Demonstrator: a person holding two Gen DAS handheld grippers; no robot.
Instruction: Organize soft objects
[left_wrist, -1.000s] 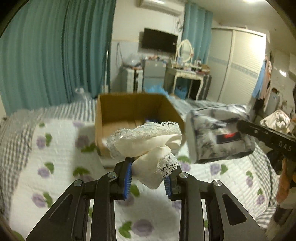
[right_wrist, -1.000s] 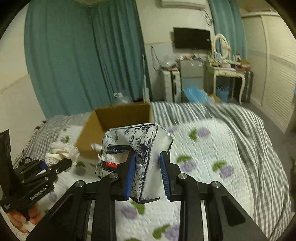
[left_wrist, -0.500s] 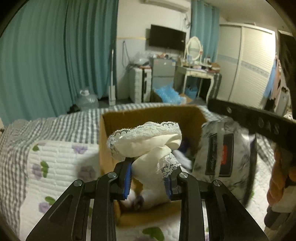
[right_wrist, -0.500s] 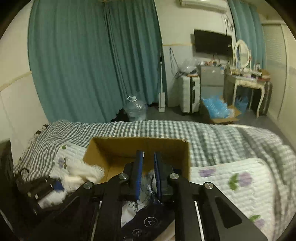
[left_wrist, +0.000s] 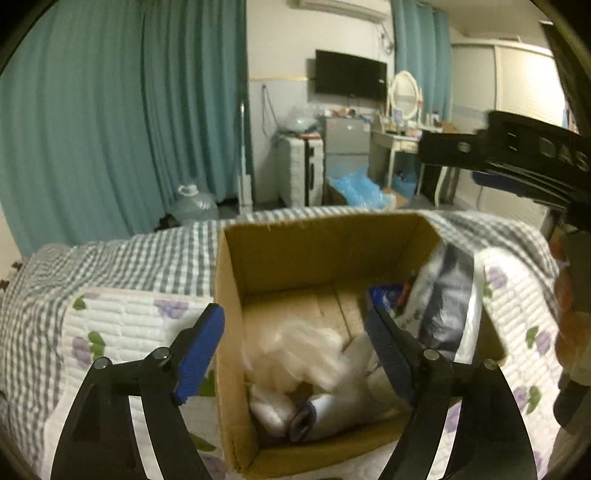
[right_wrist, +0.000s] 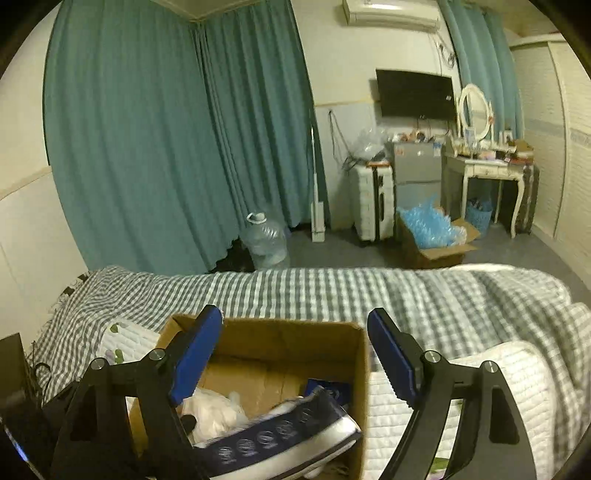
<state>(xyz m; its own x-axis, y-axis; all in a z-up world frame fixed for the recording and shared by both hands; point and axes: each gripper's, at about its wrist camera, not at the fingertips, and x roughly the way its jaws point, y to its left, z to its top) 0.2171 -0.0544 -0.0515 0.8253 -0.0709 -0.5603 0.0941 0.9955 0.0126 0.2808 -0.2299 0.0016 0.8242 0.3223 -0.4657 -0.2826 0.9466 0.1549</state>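
An open cardboard box (left_wrist: 284, 254) sits on the bed; it also shows in the right wrist view (right_wrist: 295, 339). My left gripper (left_wrist: 295, 350) is open above the box, over a cream lace cloth (left_wrist: 306, 354) that lies blurred inside. My right gripper (right_wrist: 295, 354) is open above the box, over the floral tissue pack (right_wrist: 280, 435) that leans in it. The pack (left_wrist: 447, 306) stands against the box's right wall in the left wrist view. The cream cloth (right_wrist: 214, 410) shows at the box's left. The right gripper's body (left_wrist: 517, 155) is at the upper right.
The bed has a white quilt with purple flowers (left_wrist: 122, 321) and a grey checked blanket (right_wrist: 332, 291). A water jug (right_wrist: 266, 240), a suitcase (right_wrist: 373, 199), a floor box of blue plastic (right_wrist: 432, 232) and a dressing table (right_wrist: 487, 166) stand beyond the bed.
Both grippers have opened. The cream lace cloth has dropped from my left gripper into the box, and the tissue pack has left my right gripper and now rests in the box.
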